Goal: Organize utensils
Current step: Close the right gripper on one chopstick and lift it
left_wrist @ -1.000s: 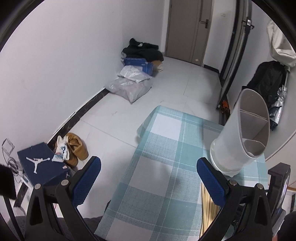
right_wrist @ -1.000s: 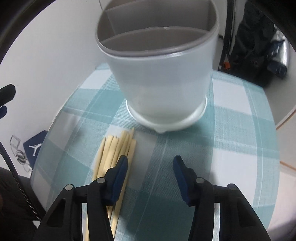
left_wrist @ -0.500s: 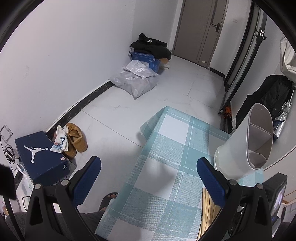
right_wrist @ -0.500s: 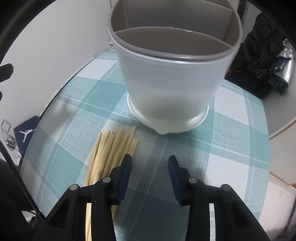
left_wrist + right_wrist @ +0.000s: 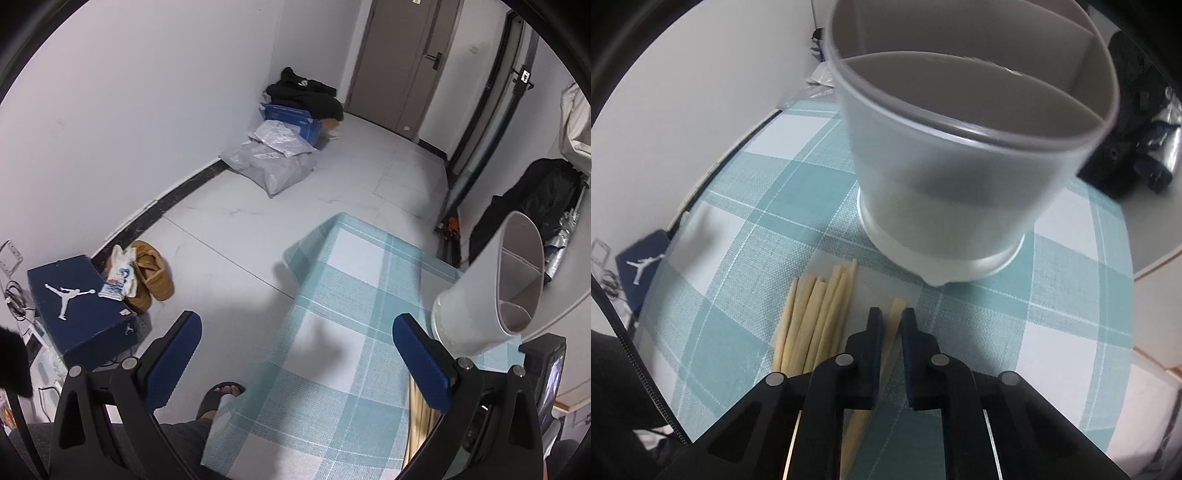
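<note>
The right gripper [image 5: 891, 325] is closed on a single pale wooden chopstick [image 5: 894, 314], its two dark blue pads pressed against either side of the stick, whose tip pokes out just ahead of the fingers. Just to the left of it, a bundle of chopsticks [image 5: 812, 317] lies flat on the teal and white checked tablecloth [image 5: 768, 206]. Directly ahead stands a white utensil holder [image 5: 960, 177], upright, with inner dividers splitting it into compartments; its base sits near the tips of the bundle. The left gripper [image 5: 295, 354] hangs wide open and holds nothing, above the near left part of the table. Beyond it, on the floor, are a navy shoebox [image 5: 74, 306] and tan shoes [image 5: 151, 273].
</note>
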`<state>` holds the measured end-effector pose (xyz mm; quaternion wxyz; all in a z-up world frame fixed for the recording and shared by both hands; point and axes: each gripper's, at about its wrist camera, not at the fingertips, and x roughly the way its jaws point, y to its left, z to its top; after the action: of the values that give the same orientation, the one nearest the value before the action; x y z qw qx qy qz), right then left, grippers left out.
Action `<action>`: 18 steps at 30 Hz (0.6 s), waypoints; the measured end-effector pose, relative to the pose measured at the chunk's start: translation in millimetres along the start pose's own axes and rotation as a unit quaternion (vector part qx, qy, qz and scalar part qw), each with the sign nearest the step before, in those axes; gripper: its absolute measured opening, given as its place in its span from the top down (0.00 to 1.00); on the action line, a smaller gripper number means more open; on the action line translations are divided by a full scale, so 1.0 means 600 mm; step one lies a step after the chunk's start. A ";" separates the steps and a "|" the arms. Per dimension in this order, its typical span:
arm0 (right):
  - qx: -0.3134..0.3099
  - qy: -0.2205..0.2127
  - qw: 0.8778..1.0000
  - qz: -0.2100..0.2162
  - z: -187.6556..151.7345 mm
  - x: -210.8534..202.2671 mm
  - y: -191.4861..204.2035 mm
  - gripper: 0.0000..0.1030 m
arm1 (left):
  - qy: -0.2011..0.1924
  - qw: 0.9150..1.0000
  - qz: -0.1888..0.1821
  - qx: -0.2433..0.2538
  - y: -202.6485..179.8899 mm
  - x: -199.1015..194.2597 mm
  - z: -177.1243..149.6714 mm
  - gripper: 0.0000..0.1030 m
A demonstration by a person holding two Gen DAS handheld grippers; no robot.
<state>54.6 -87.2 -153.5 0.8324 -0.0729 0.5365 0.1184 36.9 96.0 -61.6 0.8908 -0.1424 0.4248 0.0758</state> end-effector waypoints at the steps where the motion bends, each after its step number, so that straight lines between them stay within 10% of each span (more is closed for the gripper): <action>1: 0.005 0.000 1.000 0.010 -0.003 0.000 -0.006 0.94 | 0.007 1.000 -0.008 0.003 -0.002 0.004 -0.003 0.01; 9: 0.072 -0.043 0.993 0.078 -0.023 -0.046 -0.062 0.94 | 0.091 0.991 -0.052 0.077 -0.064 0.051 -0.047 0.01; 18: 0.194 -0.101 0.958 0.188 -0.046 -0.084 -0.149 0.95 | 0.161 0.976 -0.038 0.143 -0.116 0.091 -0.099 0.02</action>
<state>35.2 -186.1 -119.5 0.8429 0.2046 0.4666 0.1731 45.0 12.1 -126.4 0.8241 -0.0403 0.5633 -0.0437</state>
